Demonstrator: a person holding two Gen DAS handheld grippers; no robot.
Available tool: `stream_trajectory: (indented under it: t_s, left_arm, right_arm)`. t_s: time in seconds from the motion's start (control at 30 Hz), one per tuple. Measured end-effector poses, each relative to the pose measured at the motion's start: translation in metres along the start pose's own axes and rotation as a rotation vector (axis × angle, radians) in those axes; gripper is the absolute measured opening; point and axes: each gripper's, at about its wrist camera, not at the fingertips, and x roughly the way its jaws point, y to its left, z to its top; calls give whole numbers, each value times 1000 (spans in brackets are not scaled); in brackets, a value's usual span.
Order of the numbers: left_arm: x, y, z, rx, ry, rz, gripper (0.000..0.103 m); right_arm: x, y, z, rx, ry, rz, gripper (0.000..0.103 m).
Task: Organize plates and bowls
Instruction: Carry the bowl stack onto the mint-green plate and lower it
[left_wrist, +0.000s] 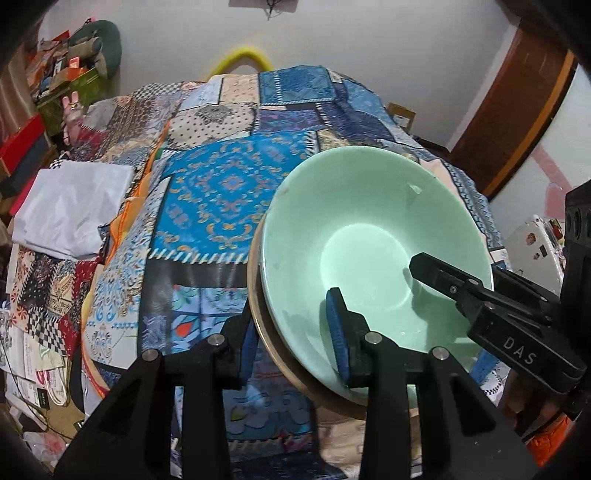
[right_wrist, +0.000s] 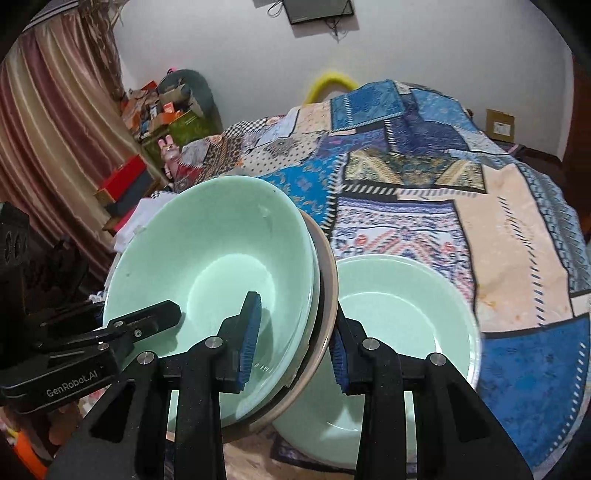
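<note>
Left gripper (left_wrist: 295, 332): clamped on the near-left rim of the stack, one blue pad (left_wrist: 338, 332) inside the bowl, the other under the plate edge.

Right gripper (right_wrist: 293, 341): clamped on the opposite rim of the same stack, one pad (right_wrist: 251, 336) inside the bowl, the other outside beneath the plate.

Bowl (left_wrist: 369, 236): pale green, glossy, wide flaring wall, round flat floor; small dark specks near the rim. It sits nested in a plate (left_wrist: 266, 332) with a tan-brown edge. I hold the pair between my two grippers, off the bed, tilted: the mouth faces up and toward my cameras, the far rim higher than the near rim. The line between my two grips crosses the bowl's mouth.

Second bowl (right_wrist: 406, 306): pale green, same make, upright on the bed, just beside and below the held stack's right edge in the right view; whether they touch I cannot tell.

Bed (left_wrist: 207, 195): patchwork cover in blues and creams, open stretch beyond and left of the stack. White cloth (left_wrist: 74, 210) at the left edge. Clutter of boxes (right_wrist: 122, 188) past that, by the curtain (right_wrist: 48, 129).
</note>
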Motion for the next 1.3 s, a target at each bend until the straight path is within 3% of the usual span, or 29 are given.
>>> stream_trajectory:
  t_s: [0.73,1.3]
  left_arm:
    - [26,-68,6,82,58,-43,34]
    - [74,-75,2,81,150,-20,34]
  right_arm:
    - [-29,-54,-17,79,-21,-69,31]
    - [-4,-79,-32,133,48,-71,31]
